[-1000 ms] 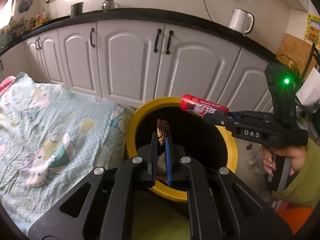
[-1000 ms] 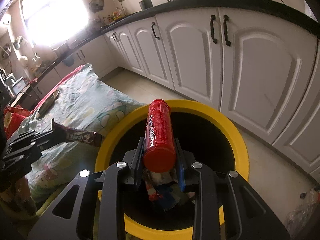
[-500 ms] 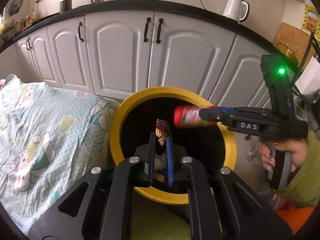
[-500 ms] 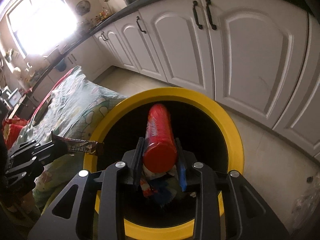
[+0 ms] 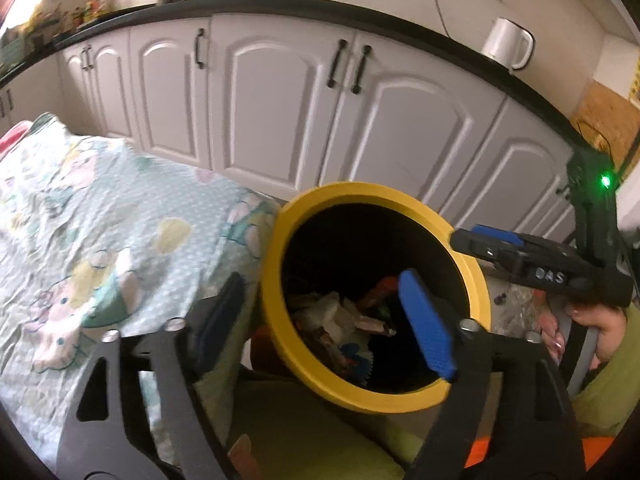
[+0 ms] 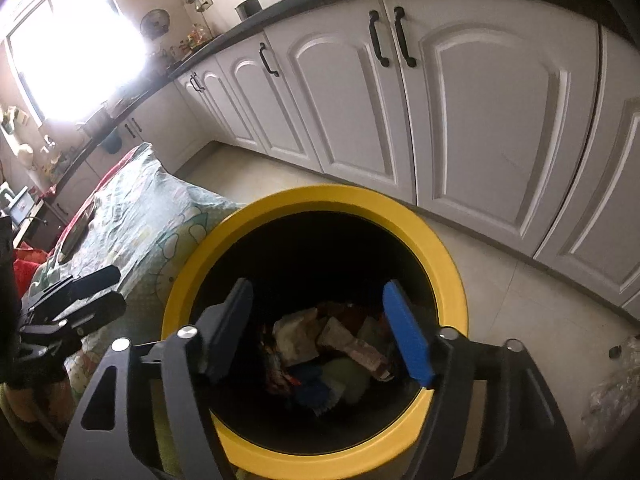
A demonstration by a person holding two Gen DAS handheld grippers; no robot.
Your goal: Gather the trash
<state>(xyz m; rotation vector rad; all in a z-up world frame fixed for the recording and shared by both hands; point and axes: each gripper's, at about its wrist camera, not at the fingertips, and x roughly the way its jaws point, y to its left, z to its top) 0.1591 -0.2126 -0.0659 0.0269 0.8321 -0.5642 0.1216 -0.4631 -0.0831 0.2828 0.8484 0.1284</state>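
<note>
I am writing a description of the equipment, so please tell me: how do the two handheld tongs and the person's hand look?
Both tongs, left and right, are black with round silver bolts, one dark finger and one bright blue finger. Seen from the left wrist, the right tongs carry white letters "DAS" and a green light. The right hand has pale painted nails and a yellow-green sleeve.

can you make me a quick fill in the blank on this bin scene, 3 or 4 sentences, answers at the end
1. Both the left gripper and the right gripper have their jaws ____.
2. The bin has a rim coloured ____.
3. The trash lies ____ the bin.
4. The cabinet doors behind the bin are all ____.

Missing words: open; yellow; inside; closed
</note>
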